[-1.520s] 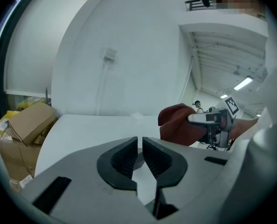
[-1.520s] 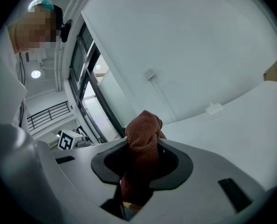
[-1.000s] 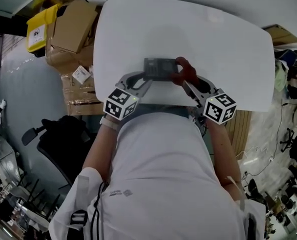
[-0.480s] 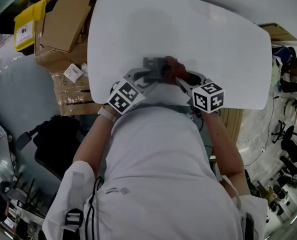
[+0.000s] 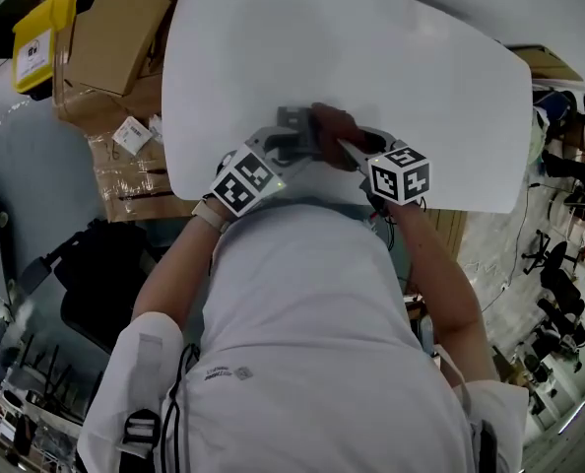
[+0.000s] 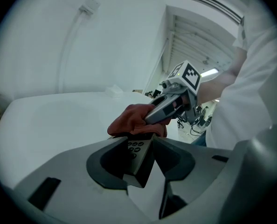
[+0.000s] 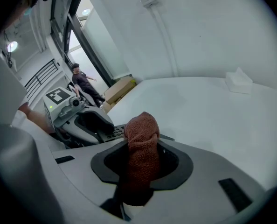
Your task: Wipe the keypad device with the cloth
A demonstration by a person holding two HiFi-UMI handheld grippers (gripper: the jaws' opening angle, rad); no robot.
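Left gripper view gives you the line that matters: the keypad device [image 6: 135, 149] runs lengthwise straight out from between your left gripper's [image 6: 143, 144] jaws, keys facing up, and its far end goes under the red-brown cloth [image 6: 133, 121]. Those jaws have just been opening, but the device sits between them with both inner faces against its edges, so read it as a light hold. The cloth is bunched and clamped tight in your right gripper [image 7: 139, 146]. In the right gripper view it hangs over the device's near corner, with the keys showing just to its left. In the head view the two grippers meet low over the near edge of the white table [image 5: 421, 87]. Whether the device's underside rests on it is hard to tell. The cloth hand is the nearer one to the keys. A stroke would probably run along the long axis, from the far end back toward the left jaws
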